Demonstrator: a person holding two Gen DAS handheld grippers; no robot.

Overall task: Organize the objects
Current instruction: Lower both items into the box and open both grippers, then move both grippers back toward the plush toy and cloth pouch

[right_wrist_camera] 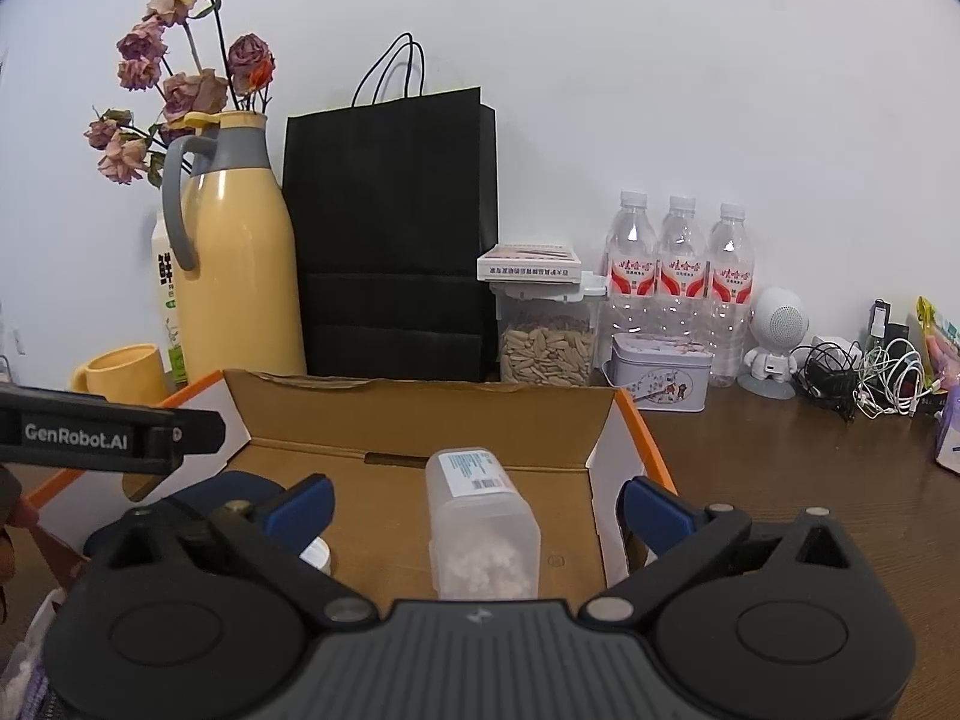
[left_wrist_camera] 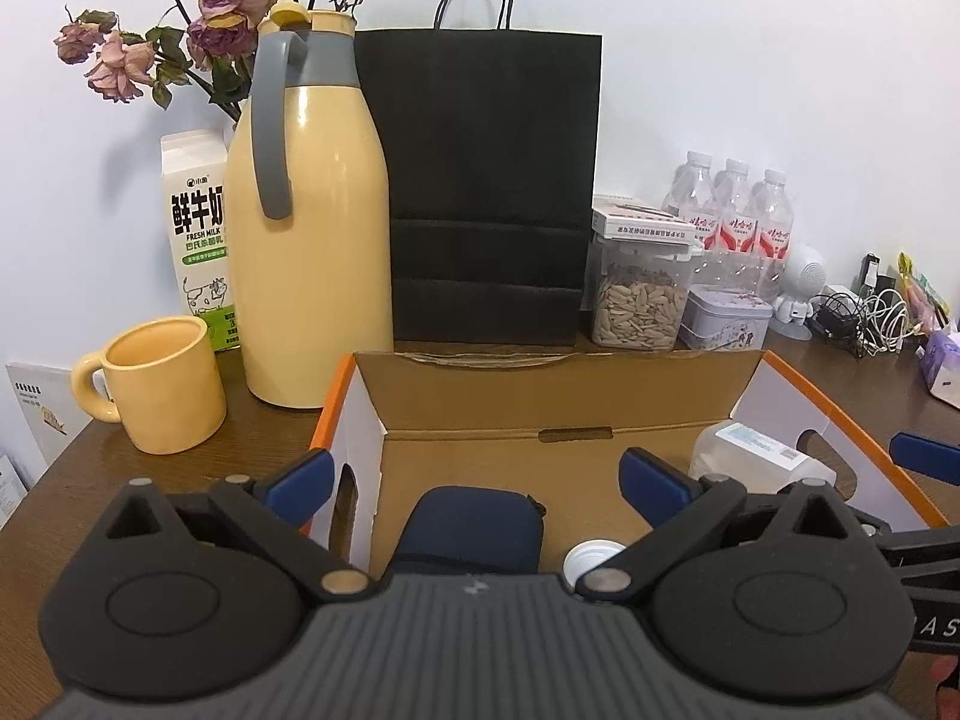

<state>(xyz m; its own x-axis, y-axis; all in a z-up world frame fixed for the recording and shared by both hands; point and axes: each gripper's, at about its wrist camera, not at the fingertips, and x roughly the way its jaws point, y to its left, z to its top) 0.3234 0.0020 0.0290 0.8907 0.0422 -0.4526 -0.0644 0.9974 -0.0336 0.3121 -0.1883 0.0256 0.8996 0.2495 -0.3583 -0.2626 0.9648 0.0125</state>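
Left wrist view, from the left edge: a yellow mug [left_wrist_camera: 165,387] sits on the desk [left_wrist_camera: 120,480], behind it a milk carton [left_wrist_camera: 198,234] printed "FRESH MILK" with large Chinese characters, then a tall yellow thermos jug [left_wrist_camera: 312,240] and a black paper bag [left_wrist_camera: 486,180]. In front of these stands the open cardboard box [left_wrist_camera: 468,396] with orange edges. The left claw [left_wrist_camera: 477,477] is spread wide with nothing between its blue pads; below it in the box lies a dark blue zip pouch [left_wrist_camera: 474,525], which looks soft and light, best pinched across its narrow width. A white cap [left_wrist_camera: 591,558] shows beside it.

Further right in the box lies a translucent plastic container [right_wrist_camera: 480,522] on its side, a printed barcode label on its end, too small to read, and pale pellets inside. It looks stiff, light and smooth, so likely slippery; I would take it across the flat sides, mid-body. The right claw [right_wrist_camera: 477,501] is also fully open, straddling it without touching. The other gripper's arm reads "GenRobot.AI". Past the box stand a seed jar [right_wrist_camera: 546,348], a tin [right_wrist_camera: 660,378] and 3 red-labelled water bottles [right_wrist_camera: 678,282].
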